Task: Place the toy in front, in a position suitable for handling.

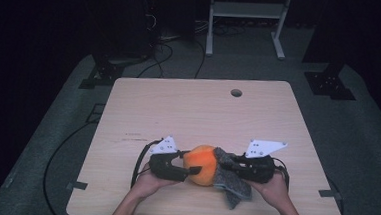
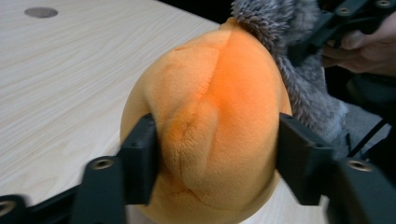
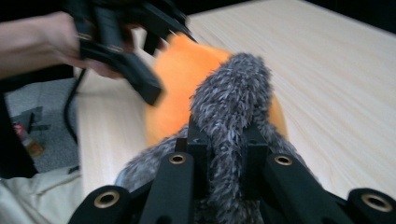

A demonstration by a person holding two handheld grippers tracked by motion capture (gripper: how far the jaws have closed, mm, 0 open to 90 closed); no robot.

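Plush ball and furry cloth held between two grippers near the front edge of the table

The plush ball [image 1: 200,164] is found on the table [image 1: 193,107] close to its front edge, about midway between the left and right edges. The furry cloth [image 1: 229,182] is laid against the ball's right side and trails toward the front edge. The left gripper [image 1: 187,170] is placed at the ball's left, with the ball between its jaws. The right gripper [image 1: 223,164] is set to the right, its jaws pinched on the cloth. A round hole [image 1: 236,93] is seen near the back edge, right of centre.
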